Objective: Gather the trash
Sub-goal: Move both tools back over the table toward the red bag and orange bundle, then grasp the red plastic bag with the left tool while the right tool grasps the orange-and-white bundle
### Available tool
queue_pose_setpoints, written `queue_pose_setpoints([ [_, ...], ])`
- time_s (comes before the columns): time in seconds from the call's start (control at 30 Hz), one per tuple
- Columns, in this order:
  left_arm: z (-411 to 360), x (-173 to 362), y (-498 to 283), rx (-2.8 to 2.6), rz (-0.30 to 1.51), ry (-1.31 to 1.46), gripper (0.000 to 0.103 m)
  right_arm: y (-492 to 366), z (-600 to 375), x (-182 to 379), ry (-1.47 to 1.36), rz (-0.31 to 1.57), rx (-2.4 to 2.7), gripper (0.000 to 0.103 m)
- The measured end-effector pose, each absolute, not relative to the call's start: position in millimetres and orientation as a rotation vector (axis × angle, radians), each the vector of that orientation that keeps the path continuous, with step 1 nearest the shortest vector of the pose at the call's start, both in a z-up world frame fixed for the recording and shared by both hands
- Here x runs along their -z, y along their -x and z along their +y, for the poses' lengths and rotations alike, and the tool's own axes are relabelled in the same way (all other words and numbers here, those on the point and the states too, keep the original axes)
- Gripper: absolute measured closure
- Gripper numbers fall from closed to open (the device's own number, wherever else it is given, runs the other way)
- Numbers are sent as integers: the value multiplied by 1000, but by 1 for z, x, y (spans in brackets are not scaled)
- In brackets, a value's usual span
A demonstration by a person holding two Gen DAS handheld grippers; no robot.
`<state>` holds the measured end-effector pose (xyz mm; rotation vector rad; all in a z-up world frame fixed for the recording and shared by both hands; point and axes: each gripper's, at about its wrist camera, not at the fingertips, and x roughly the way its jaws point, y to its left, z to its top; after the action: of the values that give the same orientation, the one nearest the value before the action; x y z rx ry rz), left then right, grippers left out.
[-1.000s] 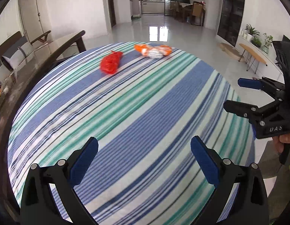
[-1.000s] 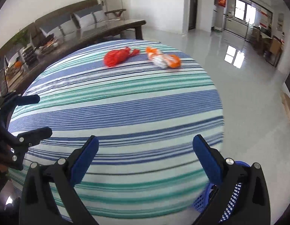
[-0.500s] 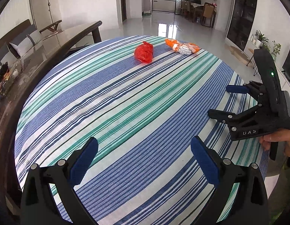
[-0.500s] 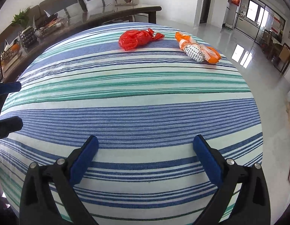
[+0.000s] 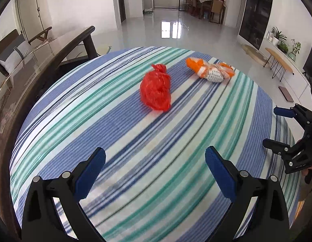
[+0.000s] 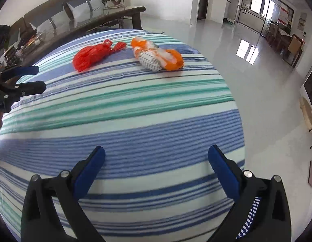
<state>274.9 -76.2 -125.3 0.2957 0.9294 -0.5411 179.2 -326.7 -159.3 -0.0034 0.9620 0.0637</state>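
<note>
Claws, left (image 5: 155,167) and right (image 6: 156,166), gape empty, seemingly nearer red bag (image 5: 156,89) than before.

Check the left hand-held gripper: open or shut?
Open. The left hand-held gripper has its blue pads spread wide over the striped cloth, nothing between them.
</note>
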Motion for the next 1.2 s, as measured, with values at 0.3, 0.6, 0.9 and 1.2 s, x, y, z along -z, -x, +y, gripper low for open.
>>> queue_pose_setpoints([
  [0.3,-125,154,-358,500,969,-346,5,-280,-333,151,86,930,-154,5],
  [0.6,-129,161,-384,537,973,-201,15,-336,-319,163,174,987,-247,7],
  [0.9,-111,140,-347,537,947,-174,60,-269,-314,142,-45,951,-199,38],
  [1.2,-31,127,-218,473,986,-132,60,-160,-233,137,-87,961,-174,37],
])
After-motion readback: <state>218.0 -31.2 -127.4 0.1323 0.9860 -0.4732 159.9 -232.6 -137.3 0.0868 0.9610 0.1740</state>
